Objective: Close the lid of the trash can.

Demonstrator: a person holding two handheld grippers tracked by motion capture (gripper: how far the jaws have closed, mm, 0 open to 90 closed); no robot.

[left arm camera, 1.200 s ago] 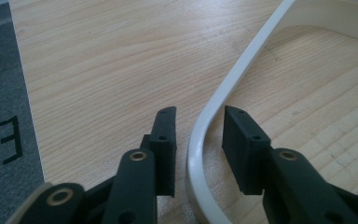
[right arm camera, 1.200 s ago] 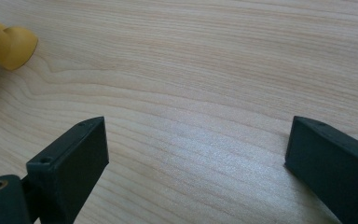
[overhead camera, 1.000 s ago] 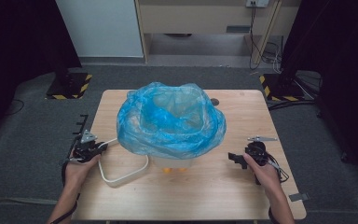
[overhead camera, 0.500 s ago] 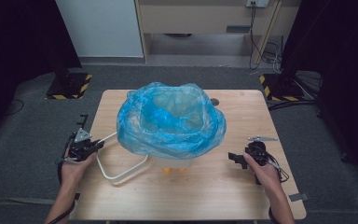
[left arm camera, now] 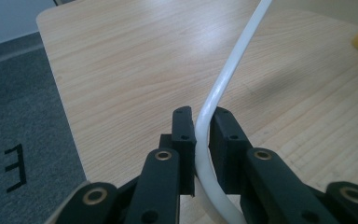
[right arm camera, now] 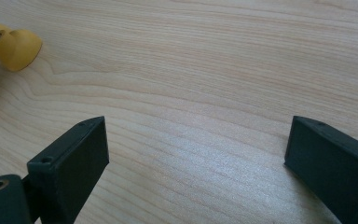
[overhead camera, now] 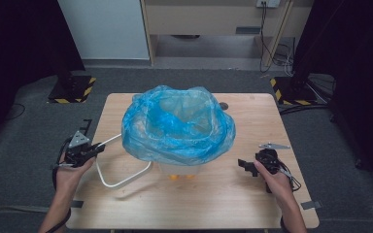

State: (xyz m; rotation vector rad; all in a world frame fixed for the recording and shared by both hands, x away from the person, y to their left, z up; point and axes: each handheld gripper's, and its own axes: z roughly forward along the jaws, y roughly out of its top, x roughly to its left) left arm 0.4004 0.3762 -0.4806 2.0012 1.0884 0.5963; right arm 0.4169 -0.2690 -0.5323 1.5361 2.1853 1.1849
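A bin lined with a blue plastic bag (overhead camera: pixel 177 124) stands in the middle of the wooden table (overhead camera: pixel 252 194); the bag's rim billows out over it. A white loop handle (overhead camera: pixel 121 180) swings out from the bin toward the left. My left gripper (overhead camera: pixel 94 149) is shut on that white handle (left arm camera: pixel 214 98), which runs up between its jaws in the left gripper view. My right gripper (overhead camera: pixel 243 166) hovers low over the table to the right of the bin, open, with only bare wood (right arm camera: pixel 200 116) between its jaws.
Yellow feet (right arm camera: pixel 14 46) of the bin's stand sit on the table; they also peek out under the bag (overhead camera: pixel 175 177). The table's left edge (left arm camera: pixel 58 93) drops to grey floor. A small dark round mark (overhead camera: pixel 223 105) lies behind the bin.
My left gripper has risen a little with the white handle in its jaws, lifting that end of the loop. The right gripper has stayed where it was.
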